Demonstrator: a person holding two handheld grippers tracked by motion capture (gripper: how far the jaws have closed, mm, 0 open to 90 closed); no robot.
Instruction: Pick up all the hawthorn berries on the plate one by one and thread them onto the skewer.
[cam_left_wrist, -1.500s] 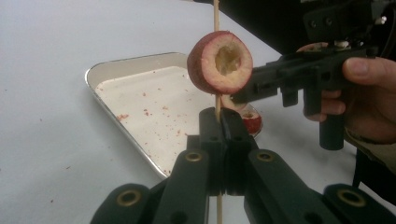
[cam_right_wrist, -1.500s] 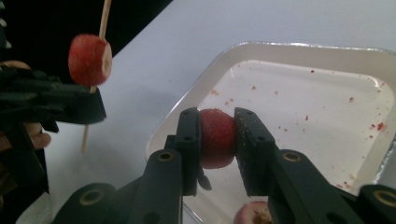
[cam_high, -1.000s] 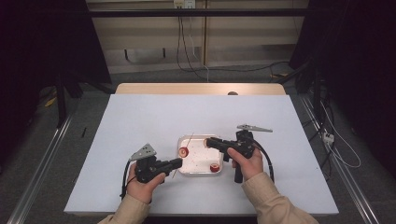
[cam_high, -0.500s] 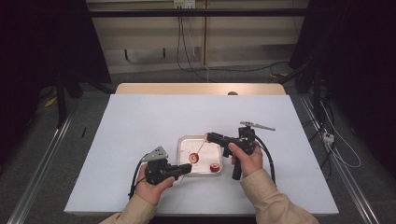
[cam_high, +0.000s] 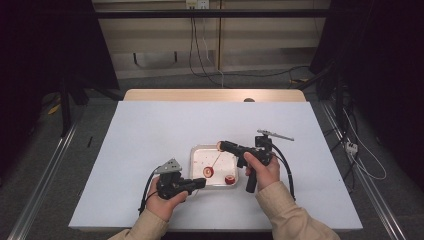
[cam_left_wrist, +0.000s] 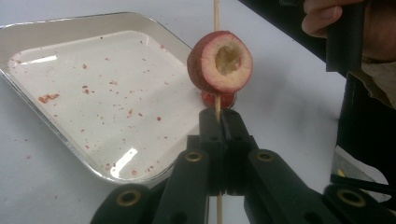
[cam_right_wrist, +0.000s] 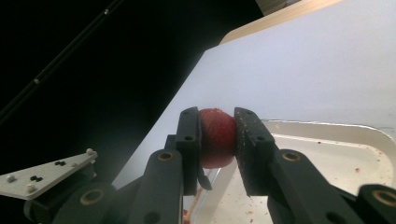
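Left gripper (cam_high: 200, 183) sits low at the tray's (cam_high: 199, 152) seven o'clock corner, forearm coming up from the bottom edge, body lying nearly level and pointing toward three o'clock. Its jaws are pinched tight on a thin wooden skewer (cam_left_wrist: 217, 109), and in the left gripper view that stick runs straight up through a cored red fruit piece (cam_left_wrist: 220, 61), hollow face showing, hanging just above the jaw tips. A second red piece (cam_high: 230, 179) lies in the tray at its five o'clock corner. Over to the right gripper (cam_high: 222, 145): hand wrapped round the handle at the tray's three o'clock side, wrist cocked, jaws reaching toward nine o'clock over the tray's far right corner. Its pads are clamped on a round red fruit (cam_right_wrist: 216, 138), squeezed from both sides. The skewer slants across the crumb-speckled tray between the two tools.
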